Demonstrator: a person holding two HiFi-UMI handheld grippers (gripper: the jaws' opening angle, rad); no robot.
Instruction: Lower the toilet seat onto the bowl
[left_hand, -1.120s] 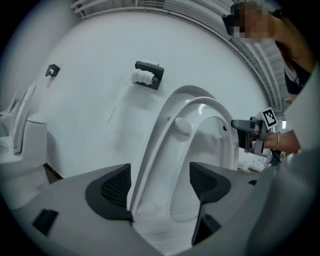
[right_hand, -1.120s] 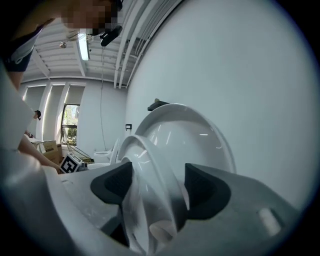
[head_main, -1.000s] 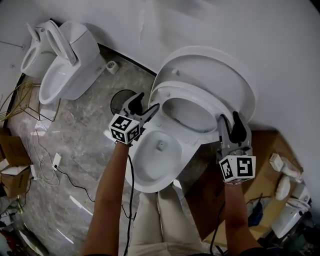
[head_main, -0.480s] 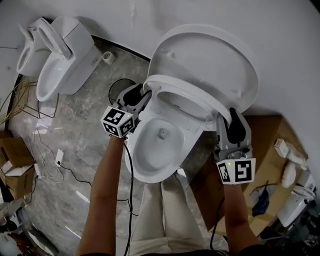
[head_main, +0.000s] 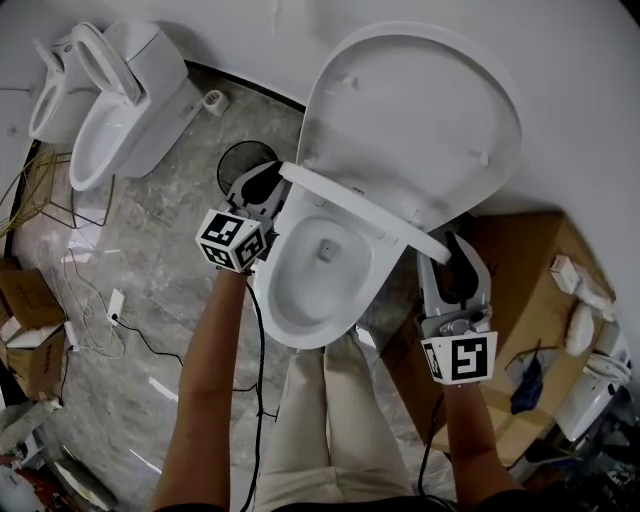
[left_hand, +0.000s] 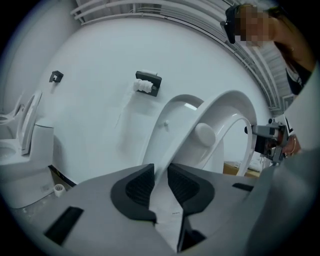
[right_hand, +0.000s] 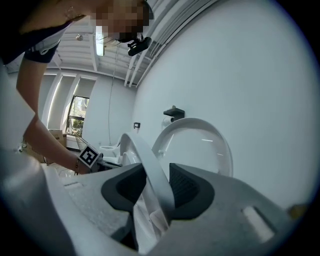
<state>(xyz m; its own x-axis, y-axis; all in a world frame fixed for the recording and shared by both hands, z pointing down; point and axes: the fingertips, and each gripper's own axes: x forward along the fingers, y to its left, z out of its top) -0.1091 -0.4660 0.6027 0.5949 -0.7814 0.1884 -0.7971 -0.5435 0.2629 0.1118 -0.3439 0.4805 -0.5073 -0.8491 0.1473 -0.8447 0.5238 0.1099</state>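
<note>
Marble floor (head_main: 150, 270): toilet seat (head_main: 360, 212) half-raised over bowl (head_main: 275, 310); left gripper (head_main: 262, 190), ten o'clock, jaws closing on rim; right gripper (head_main: 450, 258), four o'clock, clamped on rim.

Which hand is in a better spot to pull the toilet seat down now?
Probably right. The right gripper clamps the seat rim firmly on its side, while the left gripper has the rim between its jaws, which are closing just now.

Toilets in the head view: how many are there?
3. The centre toilet stands right below the person; a second toilet and a third toilet stand side by side at the upper left. More may be out of view.
</note>
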